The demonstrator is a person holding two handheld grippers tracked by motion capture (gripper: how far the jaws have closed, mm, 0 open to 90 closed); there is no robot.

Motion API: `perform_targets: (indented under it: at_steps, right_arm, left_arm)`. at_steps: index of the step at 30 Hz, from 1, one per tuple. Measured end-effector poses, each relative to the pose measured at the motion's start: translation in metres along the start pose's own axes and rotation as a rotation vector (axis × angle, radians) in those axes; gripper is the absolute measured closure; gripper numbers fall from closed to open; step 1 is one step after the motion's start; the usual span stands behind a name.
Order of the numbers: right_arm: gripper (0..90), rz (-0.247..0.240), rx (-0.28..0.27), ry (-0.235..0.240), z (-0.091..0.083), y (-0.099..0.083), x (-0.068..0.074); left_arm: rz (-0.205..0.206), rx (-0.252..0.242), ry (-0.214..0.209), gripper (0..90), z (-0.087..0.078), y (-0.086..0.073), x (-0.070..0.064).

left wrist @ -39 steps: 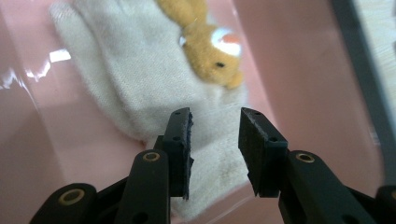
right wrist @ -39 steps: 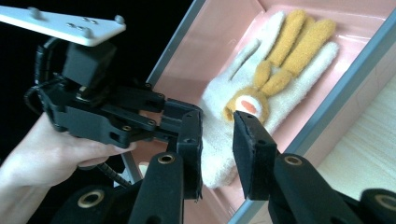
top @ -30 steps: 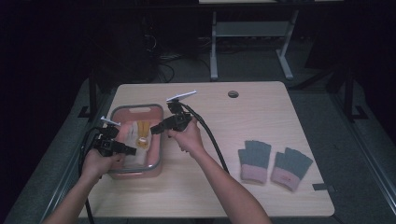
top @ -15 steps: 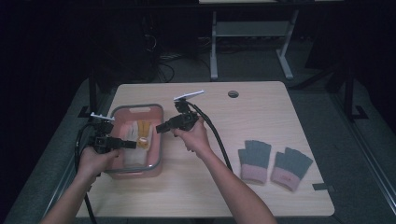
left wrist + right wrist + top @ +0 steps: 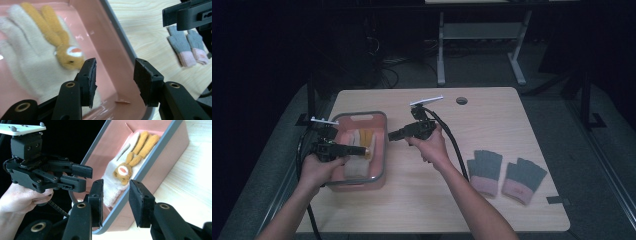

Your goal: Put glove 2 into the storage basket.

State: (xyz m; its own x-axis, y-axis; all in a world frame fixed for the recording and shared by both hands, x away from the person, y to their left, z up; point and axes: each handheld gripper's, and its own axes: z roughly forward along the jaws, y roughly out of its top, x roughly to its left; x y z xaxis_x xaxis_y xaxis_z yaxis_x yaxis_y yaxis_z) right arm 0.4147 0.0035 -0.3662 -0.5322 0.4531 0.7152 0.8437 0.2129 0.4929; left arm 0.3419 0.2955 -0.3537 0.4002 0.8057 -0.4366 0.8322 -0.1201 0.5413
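Observation:
A pink bin with a grey rim [image 5: 382, 145] stands at the table's left. In it lies a cream glove [image 5: 354, 167] with an orange rabbit [image 5: 367, 139] on it. My left gripper [image 5: 361, 149] hovers open over the bin, and its jaws stand apart above the cream glove [image 5: 27, 57] near the bin's wall [image 5: 110, 55]. My right gripper [image 5: 391, 136] is open just outside the bin's right rim and points at it. Past its own parted jaws I see the rabbit [image 5: 122, 171], the bin's rim [image 5: 155, 160] and the left gripper [image 5: 80, 177].
A pair of grey gloves with pink cuffs [image 5: 504, 174] lies flat at the table's right front, also seen in the left gripper view [image 5: 186, 46]. A round cable hole [image 5: 461, 100] sits near the far edge. Cables trail from both grippers.
My right gripper has drawn back a little to the right, off the bin's rim. The left hand has shifted slightly left while its gripper stays over the bin.

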Motion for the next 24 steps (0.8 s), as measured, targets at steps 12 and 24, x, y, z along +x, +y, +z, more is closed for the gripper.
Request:
perform_targets:
  at_steps: [12,24]
  right_arm:
    - [59.8,0.005,-0.032,-0.01,-0.023,-0.008,-0.005]
    - [58.5,0.016,-0.059,-0.032,-0.049,-0.019,-0.013]
  left_arm:
    - [0.035,-0.009,-0.045,48.8,0.006,0.006,-0.02]
    - [0.086,-0.015,-0.084,46.1,0.017,0.013,-0.047]
